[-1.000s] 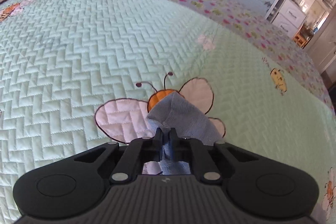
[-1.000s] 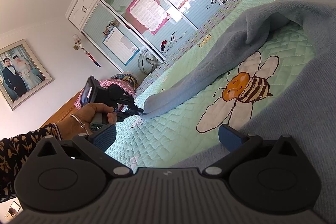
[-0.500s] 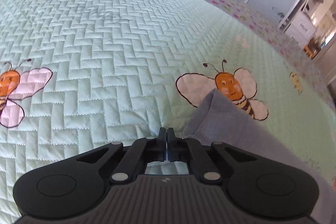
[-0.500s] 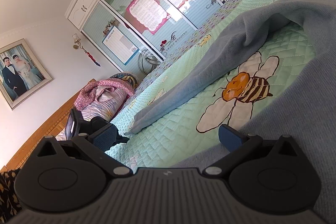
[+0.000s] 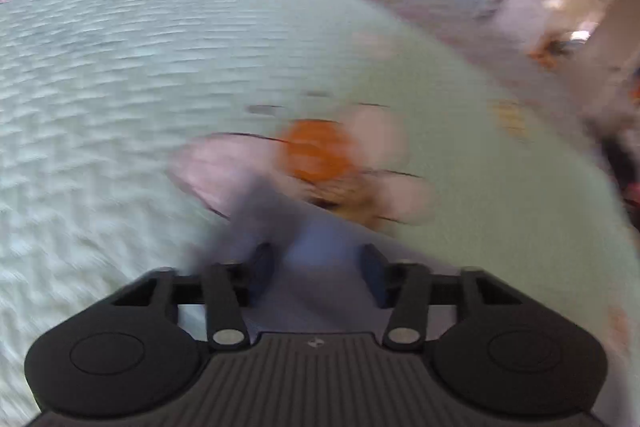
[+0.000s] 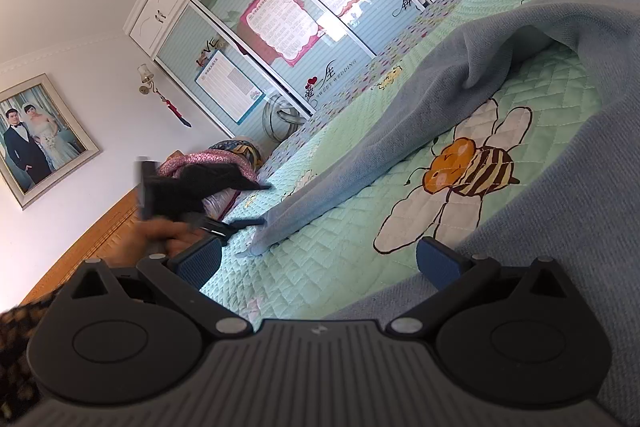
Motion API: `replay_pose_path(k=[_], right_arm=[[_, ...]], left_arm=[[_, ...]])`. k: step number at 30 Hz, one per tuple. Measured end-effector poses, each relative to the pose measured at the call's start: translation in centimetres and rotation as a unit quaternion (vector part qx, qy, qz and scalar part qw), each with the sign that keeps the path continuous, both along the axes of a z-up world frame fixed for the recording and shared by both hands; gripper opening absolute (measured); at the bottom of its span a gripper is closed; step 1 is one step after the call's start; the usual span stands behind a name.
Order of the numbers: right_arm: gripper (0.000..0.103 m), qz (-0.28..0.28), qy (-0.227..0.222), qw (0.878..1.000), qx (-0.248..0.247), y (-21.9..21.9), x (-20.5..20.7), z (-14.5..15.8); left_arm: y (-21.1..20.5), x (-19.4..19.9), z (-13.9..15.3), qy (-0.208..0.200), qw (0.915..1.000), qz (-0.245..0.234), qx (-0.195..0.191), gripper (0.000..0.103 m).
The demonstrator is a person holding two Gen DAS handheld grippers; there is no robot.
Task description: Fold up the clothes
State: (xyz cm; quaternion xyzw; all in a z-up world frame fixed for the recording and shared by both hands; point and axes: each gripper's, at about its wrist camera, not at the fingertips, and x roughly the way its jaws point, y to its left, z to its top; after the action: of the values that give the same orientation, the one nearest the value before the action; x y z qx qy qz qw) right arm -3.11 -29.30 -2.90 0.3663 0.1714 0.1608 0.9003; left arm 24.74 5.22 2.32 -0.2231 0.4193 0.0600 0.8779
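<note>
1. Since the earlier frame the left tool [image 5: 318, 269] has let go: it was pinched on the tip of the blue-grey garment [image 6: 400, 131], and its jaws are opening, pads visibly apart with the cloth lying loose between them, not squeezed. That whole view is smeared with motion blur, so detail there is rough.
2. Where the garment is: spread over the green quilted bed [image 6: 344, 263], one long sleeve-like strip running toward the left tool, the bulk of it under and to the right of the right tool [image 6: 318, 261].
3. Right tool: jaws wide apart, nothing between the pads but quilt. One pad sits right at the edge of the cloth.
4. What could go wrong, my guess: the released tip isn't laid flat, so it could flop or curl and the fold line ends up crooked. The strip also has a ridge halfway along; fold over that and the crease gets baked in.
5. Also, the left tool is moving fast with cloth near its pads, so it might snag and drag the tip out of place.
6. Counts: two tools, one garment, one bed, two big bee patches [image 6: 472, 171] in the right view plus a few small ones, one framed photo [image 6: 36, 139] on the wall, one hand [image 6: 160, 239] showing.
</note>
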Motion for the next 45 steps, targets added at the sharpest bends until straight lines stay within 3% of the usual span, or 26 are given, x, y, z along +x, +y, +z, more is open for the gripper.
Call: replay_pose_path(k=[1, 4, 6, 8, 9, 11, 14, 16, 18, 20, 22, 24, 27, 28, 30, 33, 37, 40, 41, 42, 43, 45], right_arm=[[0.103, 0.0, 0.0, 1.0, 0.0, 0.0, 0.0, 0.0], [0.103, 0.0, 0.0, 1.0, 0.001, 0.0, 0.0, 0.0], [0.103, 0.0, 0.0, 1.0, 0.001, 0.0, 0.1, 0.0], [0.103, 0.0, 0.0, 1.0, 0.001, 0.0, 0.1, 0.0], [0.103, 0.0, 0.001, 1.0, 0.001, 0.0, 0.1, 0.0], [0.103, 0.0, 0.001, 1.0, 0.0, 0.0, 0.1, 0.0], [0.103, 0.0, 0.003, 1.0, -0.002, 0.1, 0.2, 0.0], [0.103, 0.0, 0.005, 1.0, -0.003, 0.1, 0.2, 0.1], [0.103, 0.001, 0.008, 1.0, -0.005, 0.1, 0.3, 0.1], [0.103, 0.003, 0.013, 1.0, -0.008, 0.1, 0.4, 0.2], [0.103, 0.007, 0.018, 1.0, -0.008, 0.1, 0.5, 0.4], [0.103, 0.017, 0.027, 0.999, 0.003, -0.4, 0.7, 0.6], [0.103, 0.034, 0.051, 0.995, 0.075, -3.1, 0.9, 1.6], [0.103, 0.022, 0.047, 0.992, 0.112, -4.6, 0.5, 1.9], [0.103, -0.017, 0.018, 0.987, 0.156, -7.7, -0.8, 2.8], [0.103, -0.098, -0.014, 0.985, 0.142, -11.1, -2.2, 3.5], [0.103, -0.141, 0.021, 0.973, 0.183, -13.6, -2.2, 2.1], [0.103, -0.159, 0.026, 0.971, 0.18, -14.3, -2.2, 1.9], [0.103, -0.168, 0.02, 0.971, 0.17, -14.6, -2.3, 2.0], [0.103, -0.177, 0.014, 0.971, 0.162, -14.9, -2.4, 2.1], [0.103, -0.188, 0.011, 0.97, 0.157, -15.3, -2.4, 2.1], [0.103, -0.211, 0.012, 0.965, 0.153, -16.2, -2.5, 1.9]], left_arm=[[2.0, -0.1, -0.3, -0.003, 0.9985, 0.046, -0.029, 0.003], [4.2, -0.6, 0.2, 0.003, 0.9951, 0.092, -0.035, 0.003], [3.3, -1.3, 1.8, -0.008, 0.9966, 0.081, 0.017, 0.01], [1.8, -2.8, 3.4, -0.034, 0.9967, 0.072, 0.015, 0.026], [0.8, -3.5, 4.1, -0.048, 0.997, 0.061, 0.004, 0.03], [-3.4, -4.9, 5.0, -0.06, 0.9979, -0.016, -0.017, 0.047], [-10.5, -6.1, 3.9, -0.027, 0.9864, -0.159, -0.031, 0.062], [-14.4, -6.3, 1.0, 0.014, 0.9768, -0.213, 0.014, 0.063], [-16.7, -7.0, -0.1, -0.023, 0.9676, -0.229, 0.103, 0.066], [-17.9, -6.6, 0.3, -0.002, 0.9695, -0.212, 0.122, 0.066], [-17.1, -6.4, 1.2, 0.018, 0.9803, -0.183, 0.074, 0.066], [-15.4, -7.0, 1.7, 0.015, 0.9869, -0.159, -0.024, 0.066], [-13.9, -7.9, 1.5, 0.025, 0.9826, -0.113, -0.145, 0.066], [-13.9, -8.4, 1.0, 0.03, 0.9801, -0.102, -0.168, 0.066], [-15.0, -9.4, 0.0, 0.034, 0.9763, -0.099, -0.19, 0.066], [-16.6, -10.4, -1.7, 0.026, 0.9716, -0.078, -0.222, 0.066], [-17.6, -10.6, -2.7, -0.02, 0.9659, -0.013, -0.258, 0.07], [-18.3, -9.9, -2.8, -0.038, 0.9637, 0.009, -0.264, 0.069], [-18.6, -9.2, -2.4, -0.039, 0.9664, -0.001, -0.254, 0.062], [-18.9, -8.2, -1.8, -0.037, 0.9714, -0.013, -0.234, 0.051], [-19.1, -7.2, -1.2, -0.035, 0.9758, -0.025, -0.214, 0.018], [-18.8, -5.5, 0.4, -0.044, 0.9806, -0.034, -0.188, 0.014]])
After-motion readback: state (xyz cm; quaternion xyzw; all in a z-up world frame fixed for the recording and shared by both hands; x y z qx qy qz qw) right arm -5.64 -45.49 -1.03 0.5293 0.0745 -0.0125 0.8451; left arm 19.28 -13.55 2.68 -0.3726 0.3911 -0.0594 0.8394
